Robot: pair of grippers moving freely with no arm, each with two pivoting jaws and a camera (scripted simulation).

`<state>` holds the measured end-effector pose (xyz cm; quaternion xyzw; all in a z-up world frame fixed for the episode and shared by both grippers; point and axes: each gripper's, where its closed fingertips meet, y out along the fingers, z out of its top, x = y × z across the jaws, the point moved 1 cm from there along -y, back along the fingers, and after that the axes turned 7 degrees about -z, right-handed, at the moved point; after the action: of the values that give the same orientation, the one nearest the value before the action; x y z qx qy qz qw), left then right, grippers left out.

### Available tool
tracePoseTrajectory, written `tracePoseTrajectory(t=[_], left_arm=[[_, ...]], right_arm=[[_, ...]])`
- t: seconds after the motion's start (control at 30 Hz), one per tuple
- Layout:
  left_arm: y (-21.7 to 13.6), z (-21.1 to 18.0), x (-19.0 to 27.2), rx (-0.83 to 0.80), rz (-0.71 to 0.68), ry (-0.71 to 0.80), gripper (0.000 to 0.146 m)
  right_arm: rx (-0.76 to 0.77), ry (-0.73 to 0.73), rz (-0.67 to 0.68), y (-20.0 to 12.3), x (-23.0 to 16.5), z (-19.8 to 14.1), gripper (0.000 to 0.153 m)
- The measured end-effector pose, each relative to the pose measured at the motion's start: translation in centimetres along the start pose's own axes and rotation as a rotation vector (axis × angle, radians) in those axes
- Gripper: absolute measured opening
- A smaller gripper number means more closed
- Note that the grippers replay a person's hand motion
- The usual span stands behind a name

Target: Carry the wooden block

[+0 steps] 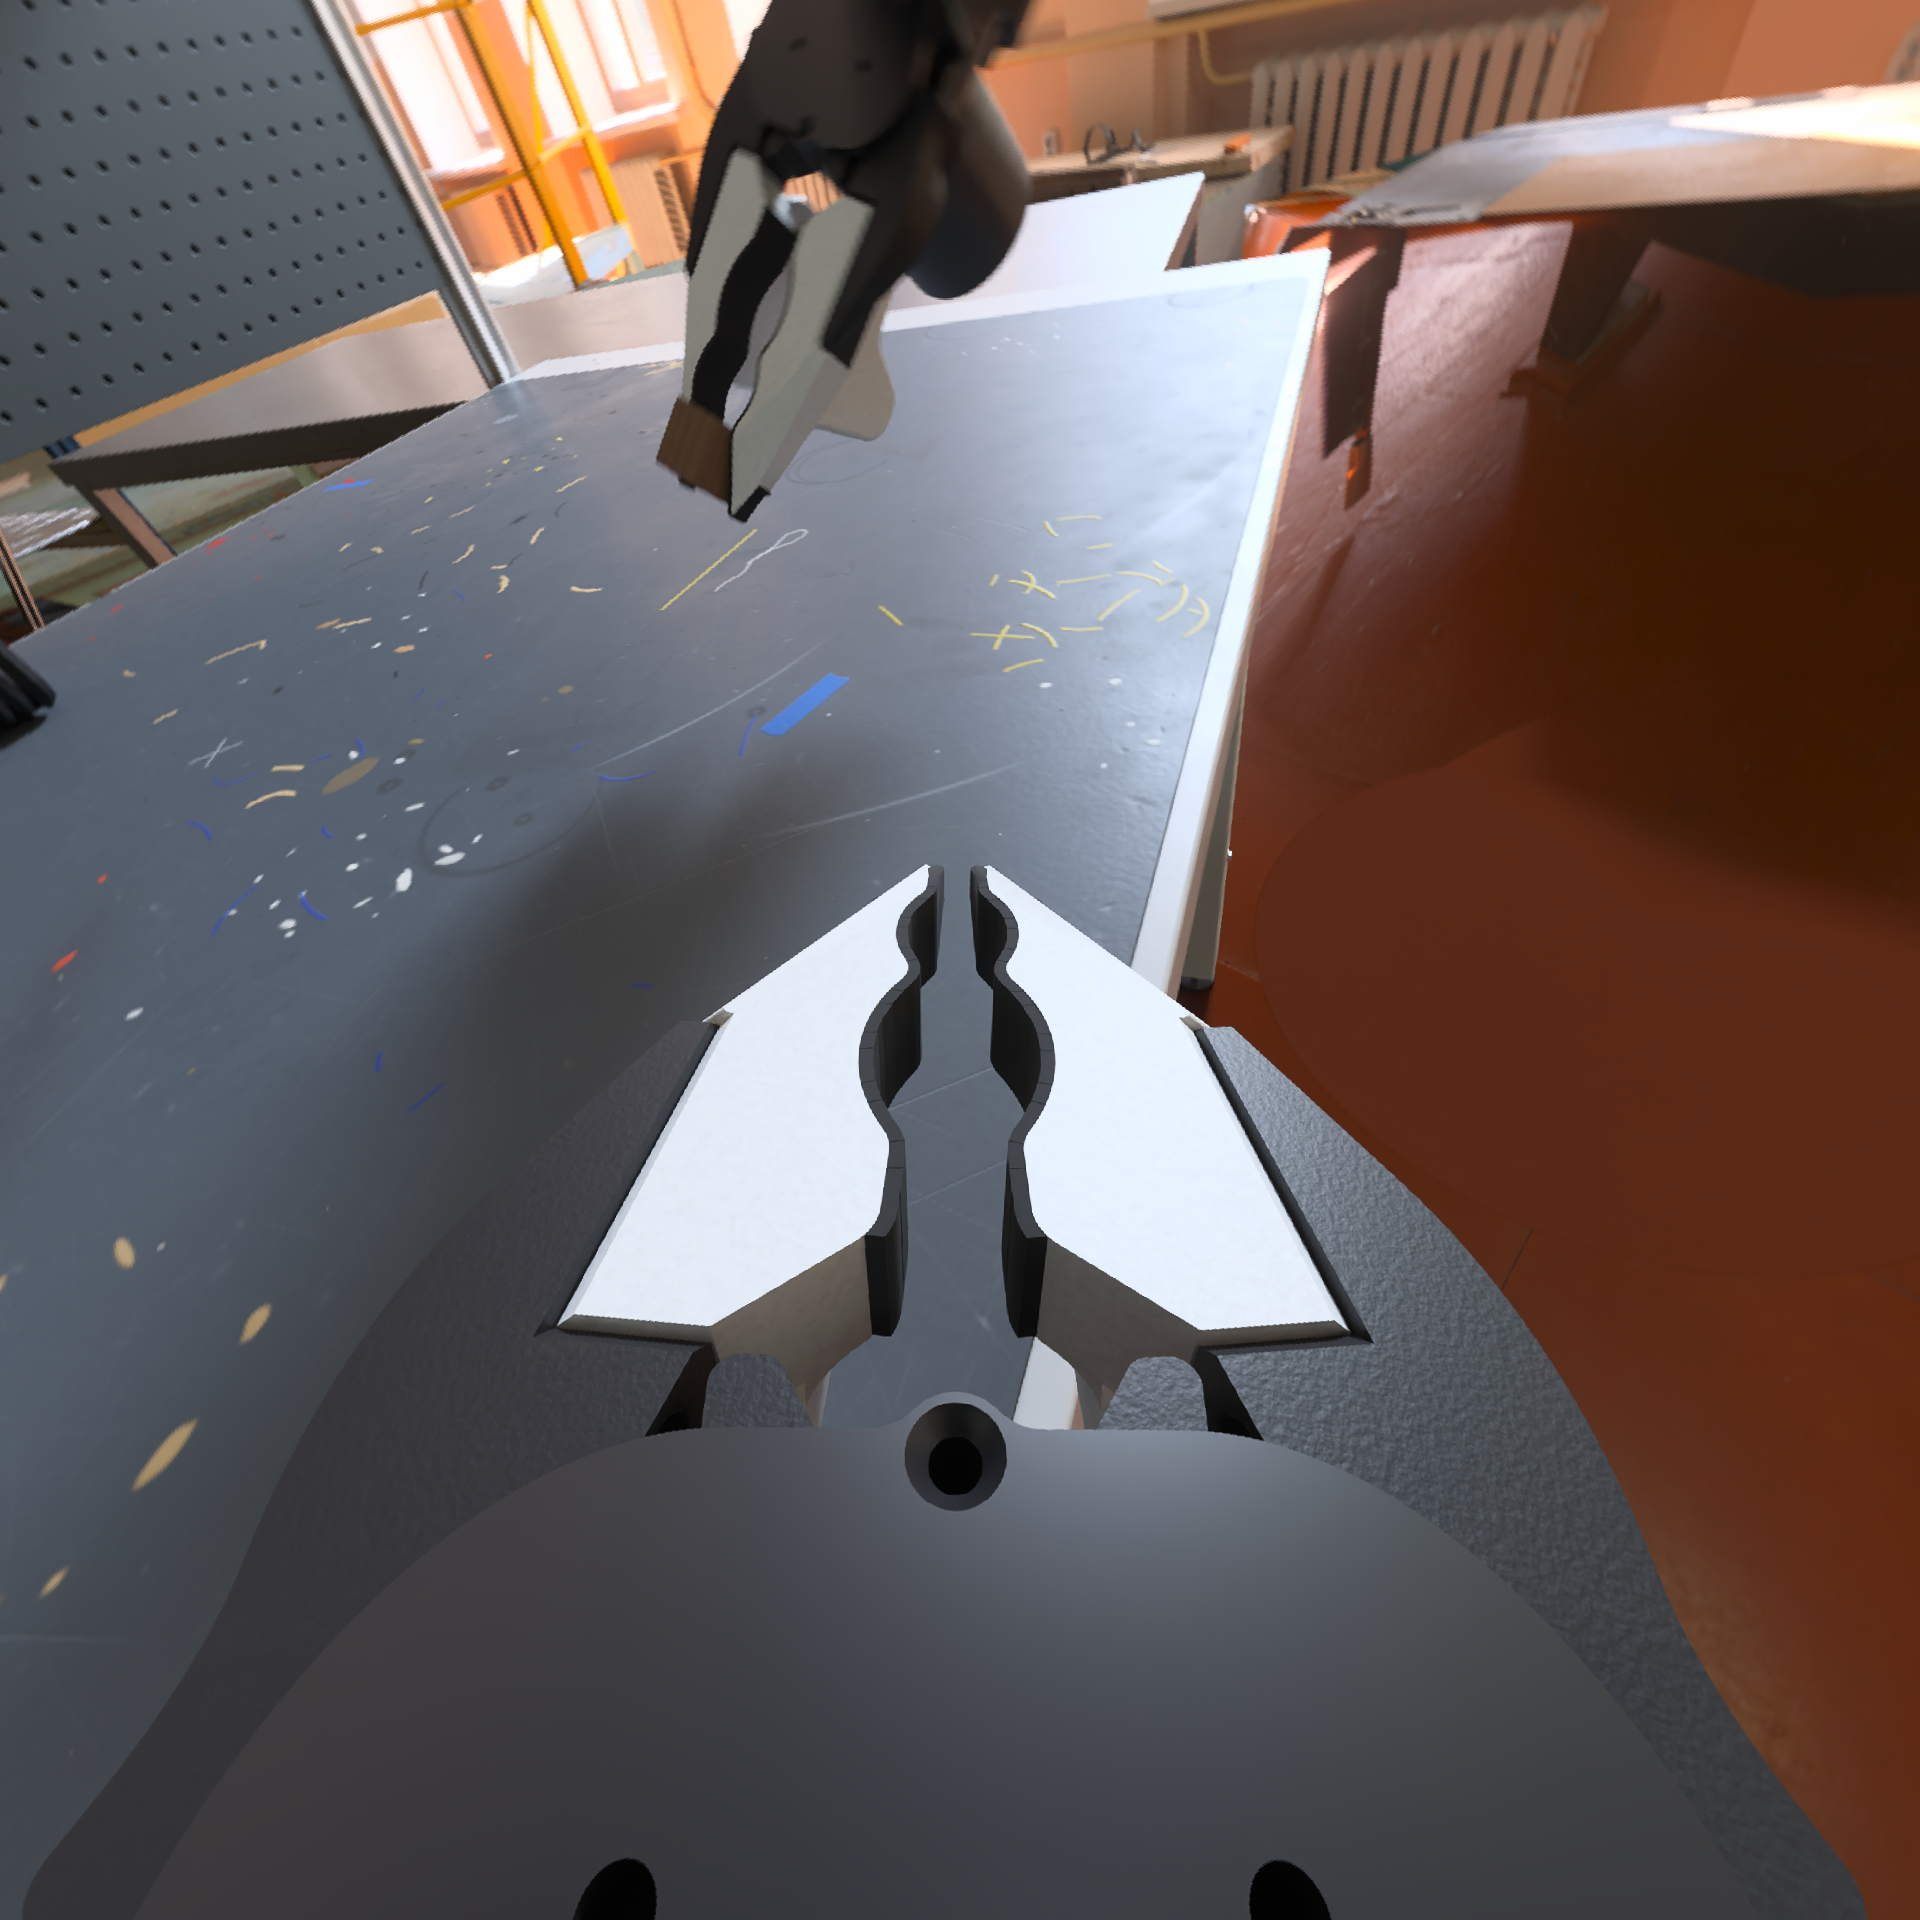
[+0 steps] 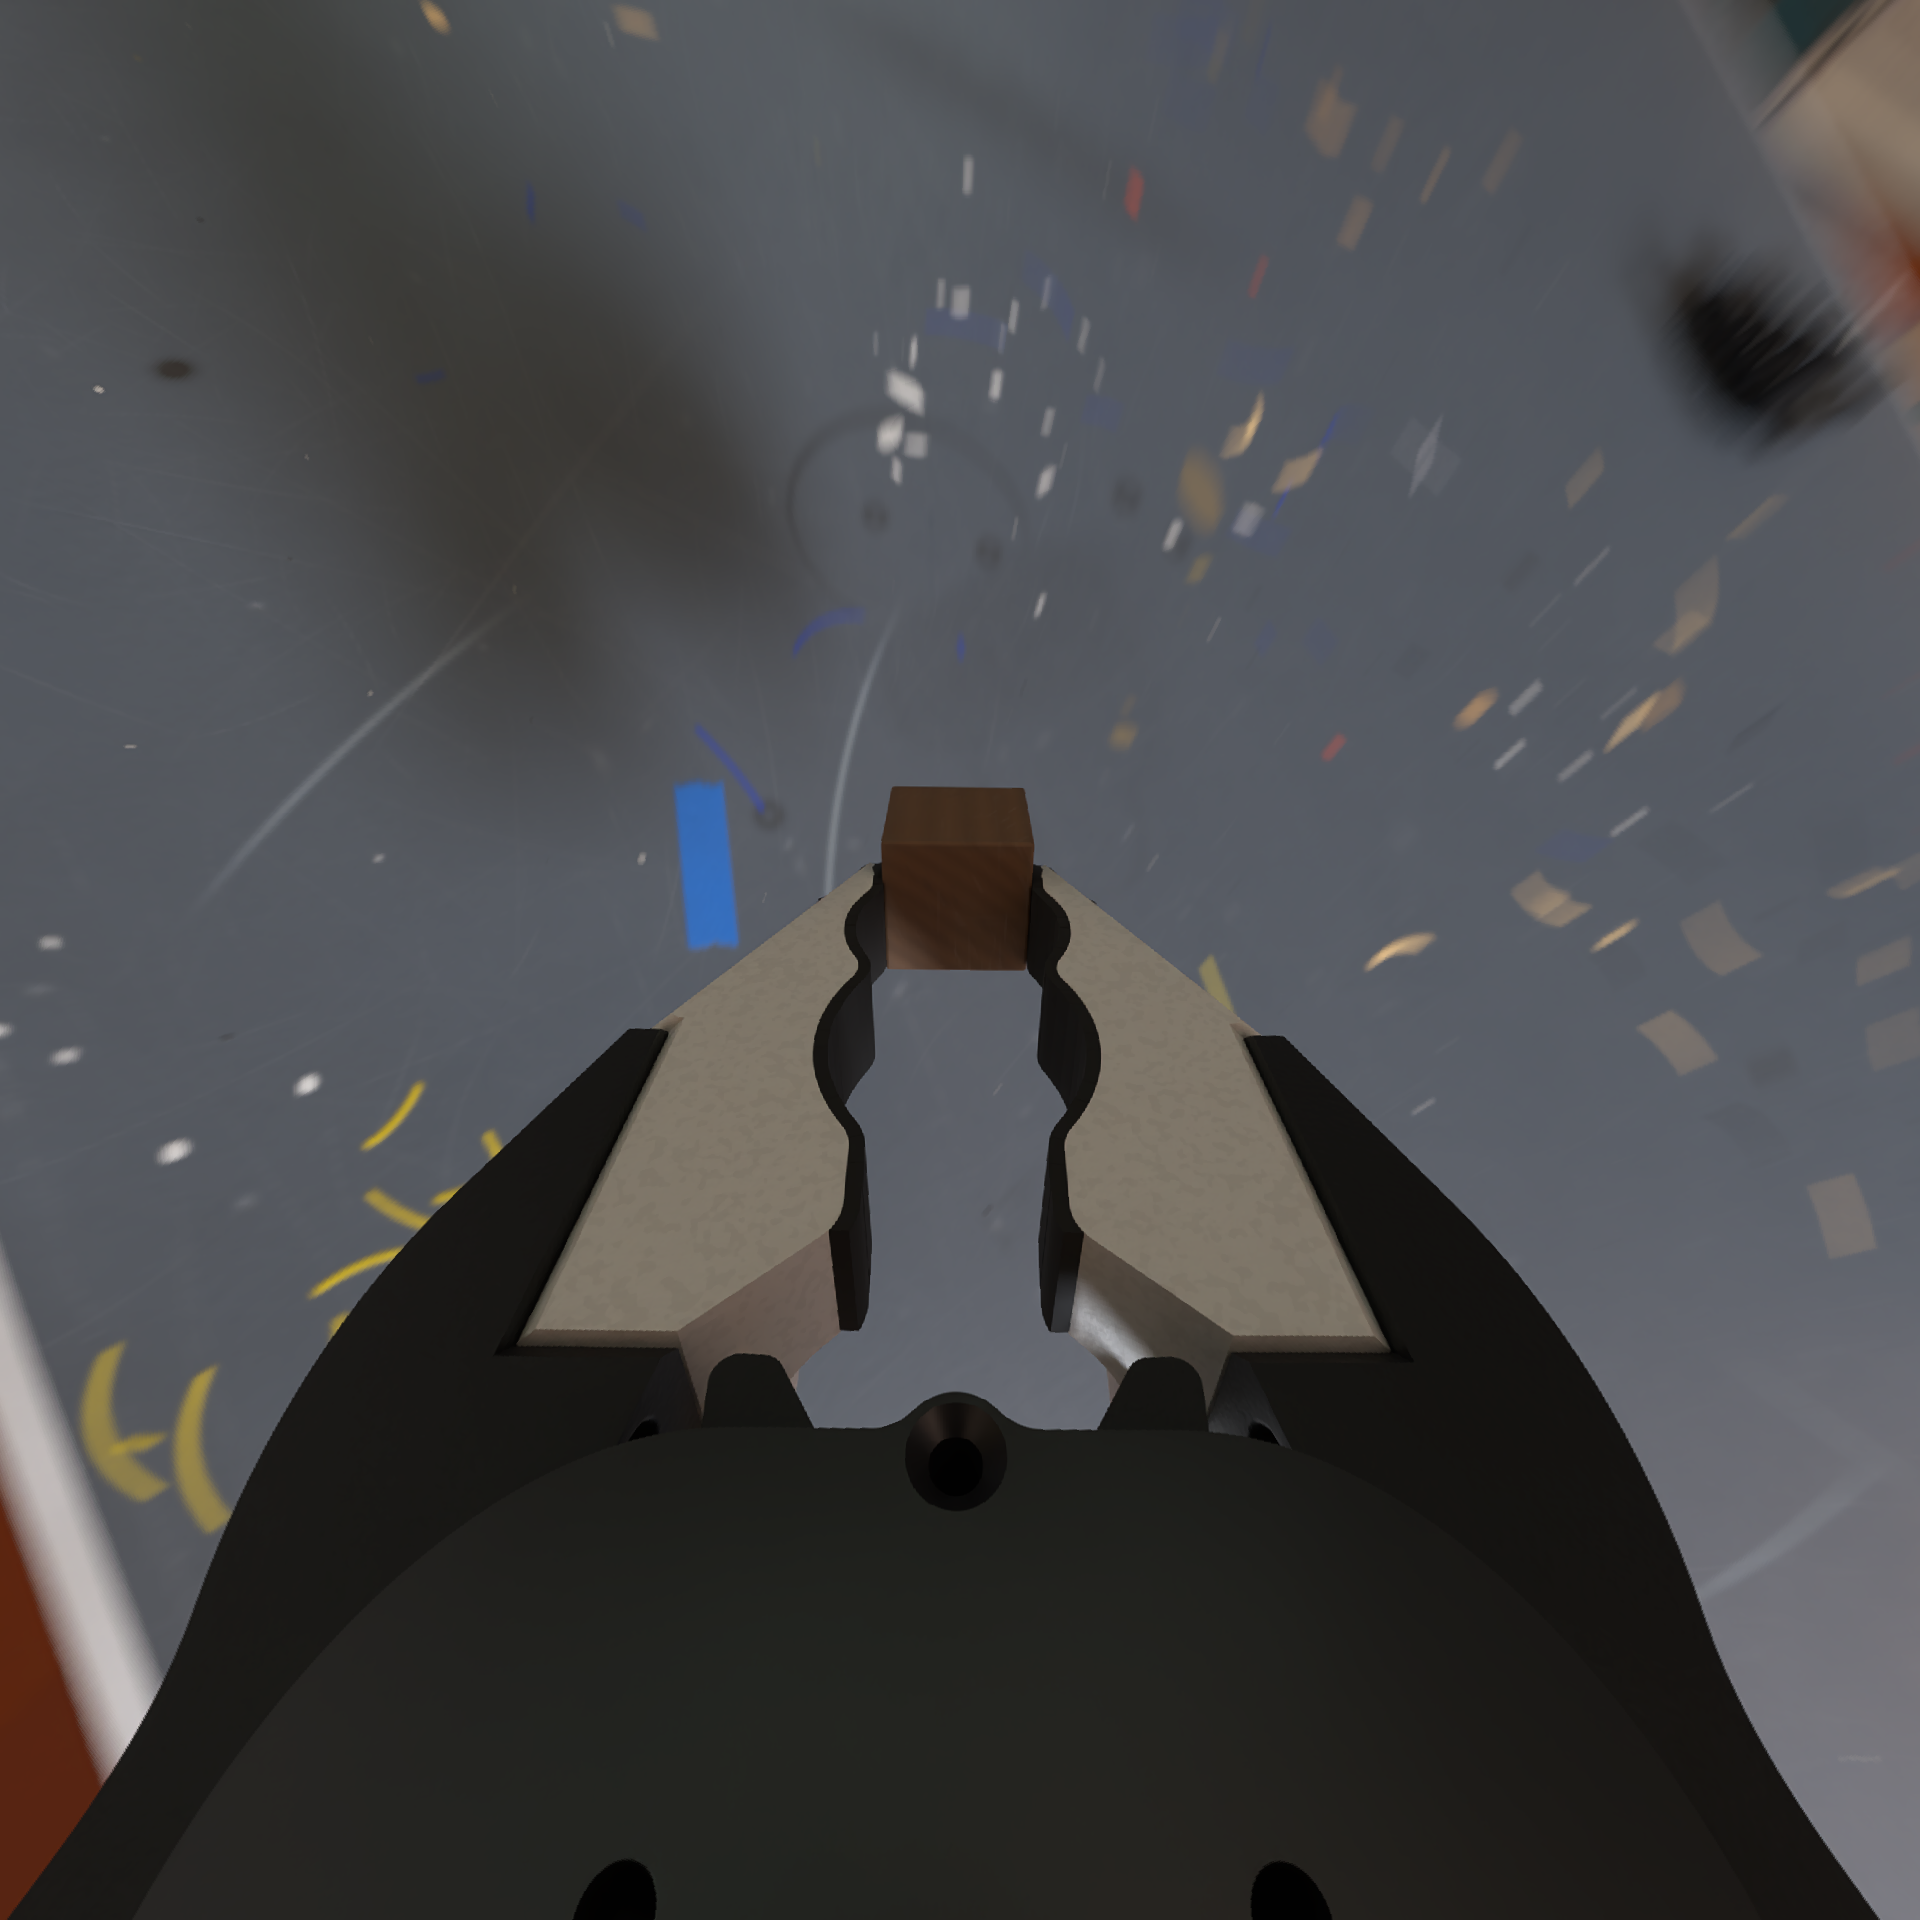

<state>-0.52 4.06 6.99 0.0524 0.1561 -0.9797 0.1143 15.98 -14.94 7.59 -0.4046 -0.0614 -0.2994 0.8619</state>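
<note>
Paint-flecked grey surface [image 1: 623, 727], white-edged. Orange-red floor [image 1: 1558, 935]. Grey pegboard [image 1: 187, 208] at left; white radiator [image 1: 1423, 94] on far wall; sunlit windows [image 1: 623, 62].

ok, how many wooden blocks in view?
1. The block is pinched at the tips of the right hand-held gripper, held above the table. None seen on the table; the grippers hide parts of it.

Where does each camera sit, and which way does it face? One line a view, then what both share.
Left wrist view: on the left gripper, nearly shut and empty, looking along the paint-flecked grey tabletop toward the right gripper.
Right wrist view: on the right gripper, facing down at the tabletop, pinching the small brown wooden block.
Shared: block, blue tape strip, tabletop.
</note>
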Motion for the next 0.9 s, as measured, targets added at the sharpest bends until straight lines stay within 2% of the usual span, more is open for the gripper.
tracePoseTrajectory(t=[0.07, 0.13, 0.2, 0.3, 0.43, 0.53, 0.63, 0.9], left_arm=[[-0.4, 0.1, -0.6, 0.019, 0.007, -0.051, 0.005], [-0.8, 0.1, -1.2, 0.049, -0.003, -0.121, 0.005], [-1.3, 0.4, -1.7, 0.090, -0.016, -0.189, 0.005], [-2.2, 1.1, -2.6, 0.145, -0.032, -0.285, 0.005], [-2.7, 1.1, -4.4, 0.117, 0.000, -0.359, 0.005], [-2.4, 1.3, -6.1, 0.107, -0.013, -0.417, 0.005], [-1.6, 1.8, -7.5, 0.096, -0.042, -0.437, 0.004], [0.8, 3.4, -9.3, 0.021, -0.126, -0.388, 0.005]], right_arm=[[0.114, -0.169, -0.154, -1.0, -0.7, 2.1, 0.026], [0.148, -0.303, -0.276, -1.3, -2.3, 3.5, 0.026], [0.203, -0.360, -0.366, -1.4, -4.1, 4.7, 0.026], [0.360, -0.363, -0.417, -1.4, -7.1, 6.3, 0.026], [0.391, -0.480, -0.502, -0.1, -10.0, 6.7, 0.026], [0.381, -0.602, -0.610, 1.1, -10.8, 6.7, 0.026], [0.448, -0.671, -0.665, 1.5, -11.4, 7.8, 0.026], [0.447, -0.462, -0.589, 2.4, -10.1, 8.2, 0.026]])
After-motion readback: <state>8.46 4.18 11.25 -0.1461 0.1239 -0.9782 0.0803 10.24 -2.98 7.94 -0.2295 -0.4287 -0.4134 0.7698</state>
